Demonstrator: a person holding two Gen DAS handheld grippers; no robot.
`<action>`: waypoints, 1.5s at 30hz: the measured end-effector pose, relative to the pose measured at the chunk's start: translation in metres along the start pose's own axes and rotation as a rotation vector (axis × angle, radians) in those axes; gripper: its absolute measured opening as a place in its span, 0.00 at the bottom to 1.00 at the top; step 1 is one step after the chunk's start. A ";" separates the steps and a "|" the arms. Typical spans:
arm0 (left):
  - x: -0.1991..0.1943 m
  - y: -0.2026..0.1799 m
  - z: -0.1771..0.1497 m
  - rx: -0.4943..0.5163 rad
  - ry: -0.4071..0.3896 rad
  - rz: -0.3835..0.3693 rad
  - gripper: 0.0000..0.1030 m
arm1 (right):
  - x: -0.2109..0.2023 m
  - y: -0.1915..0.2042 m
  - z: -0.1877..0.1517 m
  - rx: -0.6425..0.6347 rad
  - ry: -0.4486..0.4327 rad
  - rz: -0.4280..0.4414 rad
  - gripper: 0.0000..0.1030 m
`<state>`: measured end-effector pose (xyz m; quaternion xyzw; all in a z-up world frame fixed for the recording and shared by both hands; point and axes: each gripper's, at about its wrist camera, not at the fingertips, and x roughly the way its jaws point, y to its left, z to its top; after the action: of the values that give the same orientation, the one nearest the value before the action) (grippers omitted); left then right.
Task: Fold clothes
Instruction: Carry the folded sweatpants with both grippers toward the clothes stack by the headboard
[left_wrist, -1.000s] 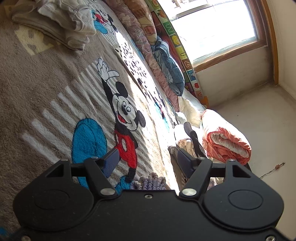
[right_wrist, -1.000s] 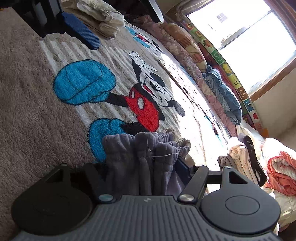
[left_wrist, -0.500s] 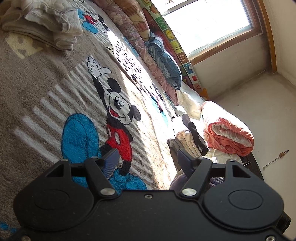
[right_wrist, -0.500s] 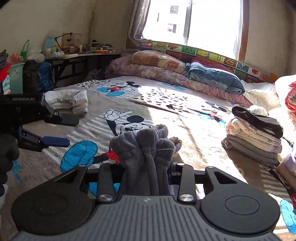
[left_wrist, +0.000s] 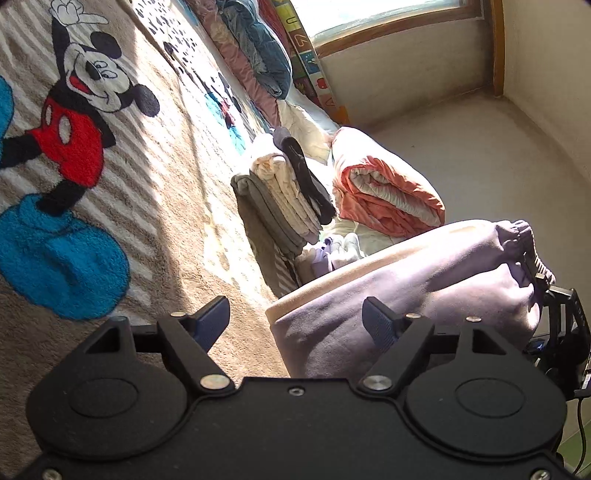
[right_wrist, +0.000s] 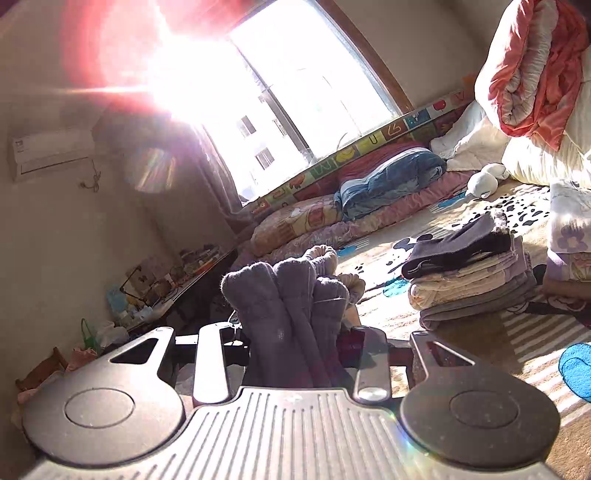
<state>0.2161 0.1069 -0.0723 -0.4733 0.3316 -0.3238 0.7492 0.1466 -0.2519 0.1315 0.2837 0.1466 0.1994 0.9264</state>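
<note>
My right hand-held gripper (right_wrist: 295, 350) clamps the bunched waistband of the grey-purple fleece trousers (left_wrist: 406, 291), held above the Mickey Mouse blanket (left_wrist: 166, 155) near the folded stack (right_wrist: 472, 280). My left hand-held gripper (left_wrist: 295, 317) is spread wide, empty.

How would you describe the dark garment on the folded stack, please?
On the Mickey Mouse blanket, near the rolled orange quilt, stands a stack of folded clothes. The dark garment lies on top, above cream and grey layers.
</note>
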 end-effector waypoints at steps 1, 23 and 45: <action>0.011 -0.001 -0.009 -0.034 0.013 -0.046 0.77 | -0.009 -0.003 0.007 0.026 -0.018 0.008 0.37; 0.148 -0.100 -0.164 -0.383 -0.115 -0.968 0.24 | -0.166 -0.087 0.106 0.448 -0.269 0.250 0.37; 0.313 -0.150 -0.204 -0.020 0.534 -0.215 0.10 | -0.317 -0.389 -0.090 1.057 -0.739 0.100 0.37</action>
<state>0.2051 -0.2957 -0.0608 -0.4110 0.4683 -0.5113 0.5920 -0.0549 -0.6492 -0.1172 0.7582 -0.1171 0.0325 0.6406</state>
